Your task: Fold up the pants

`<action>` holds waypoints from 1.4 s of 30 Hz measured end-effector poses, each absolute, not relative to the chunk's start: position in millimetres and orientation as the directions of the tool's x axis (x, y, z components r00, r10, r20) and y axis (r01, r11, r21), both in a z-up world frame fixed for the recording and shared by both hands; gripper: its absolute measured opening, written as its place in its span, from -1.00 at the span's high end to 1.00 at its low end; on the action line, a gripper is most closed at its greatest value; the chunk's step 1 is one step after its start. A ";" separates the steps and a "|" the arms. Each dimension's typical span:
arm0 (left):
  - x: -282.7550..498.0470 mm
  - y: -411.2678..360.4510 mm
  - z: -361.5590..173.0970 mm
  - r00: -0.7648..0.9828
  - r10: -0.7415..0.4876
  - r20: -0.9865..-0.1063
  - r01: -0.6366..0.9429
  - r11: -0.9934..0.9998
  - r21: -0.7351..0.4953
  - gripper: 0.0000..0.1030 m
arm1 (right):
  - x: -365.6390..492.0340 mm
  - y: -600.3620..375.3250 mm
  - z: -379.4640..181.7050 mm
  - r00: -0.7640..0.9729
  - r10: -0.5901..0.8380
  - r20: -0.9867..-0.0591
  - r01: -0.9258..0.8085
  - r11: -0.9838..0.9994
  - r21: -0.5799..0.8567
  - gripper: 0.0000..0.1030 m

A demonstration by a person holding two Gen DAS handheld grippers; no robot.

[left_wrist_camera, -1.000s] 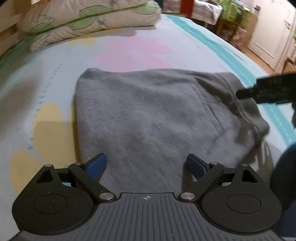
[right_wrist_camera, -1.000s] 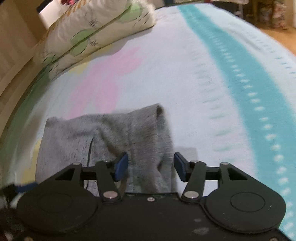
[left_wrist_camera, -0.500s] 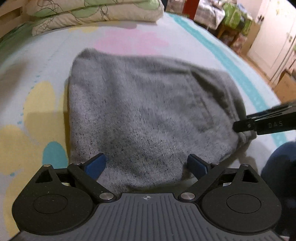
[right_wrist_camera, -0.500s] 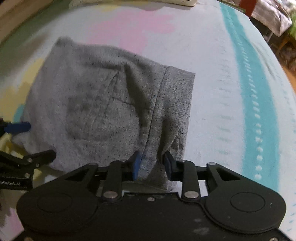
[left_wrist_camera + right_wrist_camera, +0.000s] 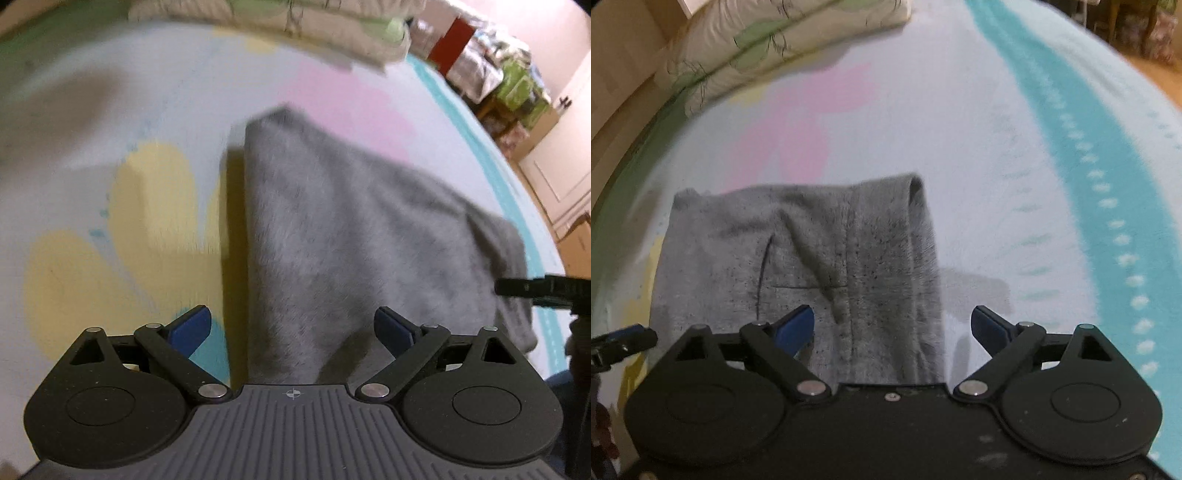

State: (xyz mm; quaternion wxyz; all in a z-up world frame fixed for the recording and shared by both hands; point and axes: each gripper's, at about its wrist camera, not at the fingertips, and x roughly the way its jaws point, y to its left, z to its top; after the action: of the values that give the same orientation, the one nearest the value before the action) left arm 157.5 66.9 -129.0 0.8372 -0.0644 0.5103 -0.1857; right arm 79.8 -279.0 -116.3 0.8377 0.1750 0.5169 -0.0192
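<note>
The grey pants lie folded into a compact bundle on the bed. In the right wrist view the pants show a pocket seam and the waistband edge on the right. My left gripper is open, its blue pads wide apart over the near left edge of the bundle. My right gripper is open over the near waistband end, holding nothing. The right gripper's black finger shows at the right edge of the left wrist view, and the left gripper's tip shows at the left edge of the right wrist view.
The bedsheet is pale blue with yellow and pink flowers and a teal stripe on the right. Pillows lie at the head of the bed. Furniture, boxes and a door stand beyond the bed's right side.
My right gripper has opened and let go of the waistband edge it was pinching half a second ago. My left gripper stayed open and shifted left along the bundle's near edge.
</note>
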 end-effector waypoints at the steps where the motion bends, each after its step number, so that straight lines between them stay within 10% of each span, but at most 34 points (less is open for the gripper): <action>1: 158.6 66.3 -133.5 0.402 -0.380 -0.833 0.251 0.921 -0.299 -0.92 | 85.1 -279.4 -124.1 0.446 0.171 -0.878 0.212 0.933 0.290 -0.89; 18: 196.0 38.9 -135.9 0.372 -0.469 -0.801 0.350 0.870 -0.347 -0.98 | 112.8 -303.9 -157.2 0.567 0.392 -0.724 0.188 0.795 0.577 -1.00; 21: 194.5 44.3 -137.0 0.365 -0.510 -0.779 0.306 0.856 -0.416 -0.95 | 113.4 -313.1 -159.6 0.569 0.425 -0.704 0.210 0.752 0.624 0.18; 22: 193.5 46.3 -137.4 0.357 -0.527 -0.771 0.291 0.847 -0.445 -0.90 | 114.0 -315.3 -160.6 0.563 0.428 -0.707 0.221 0.747 0.628 0.21; 26: 183.1 49.3 -131.4 0.418 -0.432 -0.799 0.253 0.900 -0.354 0.53 | 115.5 -304.1 -149.6 0.569 0.405 -0.716 0.172 0.793 0.585 0.37; 27: 180.9 53.1 -129.6 0.431 -0.428 -0.794 0.237 0.903 -0.359 0.64 | 112.2 -300.2 -145.0 0.573 0.389 -0.721 0.151 0.815 0.559 0.38; 42: 159.2 89.2 -57.1 0.670 -0.332 -0.664 0.279 0.942 -0.188 0.84 | 125.3 -219.7 -55.9 0.663 0.415 -0.623 -0.055 0.857 0.513 0.43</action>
State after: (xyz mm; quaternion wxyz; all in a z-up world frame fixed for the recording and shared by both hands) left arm 159.2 89.2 -57.1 0.9130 -0.0353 0.3704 -0.1673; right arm 125.3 -219.7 -55.9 0.8818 0.2324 0.3883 0.1332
